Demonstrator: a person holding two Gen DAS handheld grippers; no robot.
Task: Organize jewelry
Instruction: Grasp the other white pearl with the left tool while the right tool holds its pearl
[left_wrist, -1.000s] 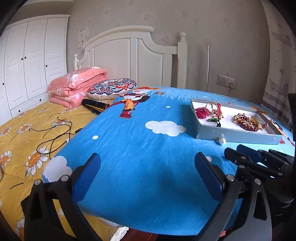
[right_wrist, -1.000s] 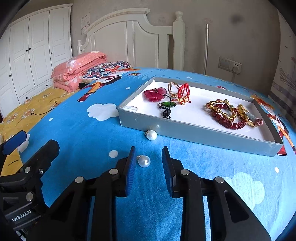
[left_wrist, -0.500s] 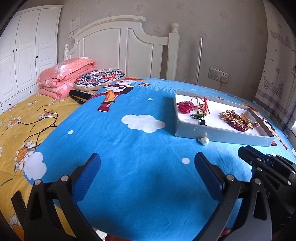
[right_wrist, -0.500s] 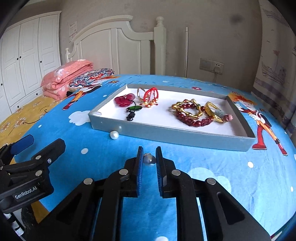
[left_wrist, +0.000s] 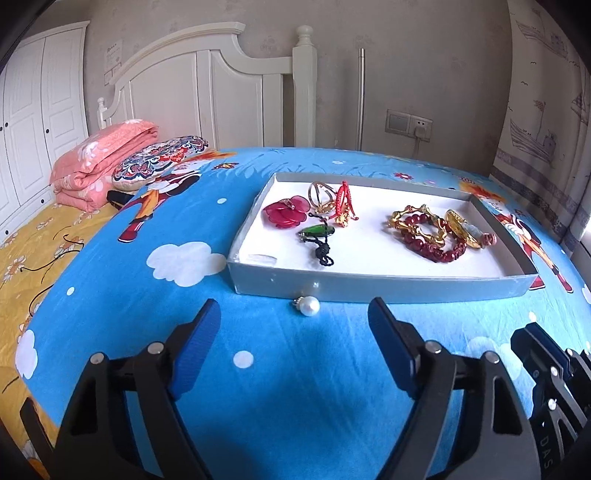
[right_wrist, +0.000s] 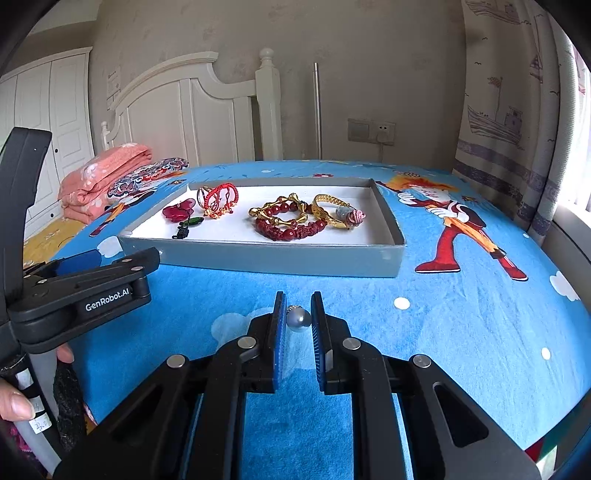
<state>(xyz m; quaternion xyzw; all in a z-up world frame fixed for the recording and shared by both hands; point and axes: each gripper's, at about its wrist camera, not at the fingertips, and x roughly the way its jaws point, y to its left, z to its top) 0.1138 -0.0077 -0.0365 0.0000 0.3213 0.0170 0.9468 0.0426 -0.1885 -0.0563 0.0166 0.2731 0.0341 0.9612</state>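
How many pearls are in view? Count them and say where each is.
2. One pearl is clamped between the right tongs. The other pearl lies on the blue sheet against the grey tray's front wall, ahead of the closing left tongs. None in the tray.

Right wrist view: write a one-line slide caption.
Right gripper shut on a pearl earring above the blue bedspread, short of the grey jewelry tray.

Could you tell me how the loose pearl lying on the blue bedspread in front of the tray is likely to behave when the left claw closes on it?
The pearl looks round and glossy, so it may roll or squirt sideways. The soft bedspread probably damps rolling. Its small metal cap likely makes it settle off-centre.
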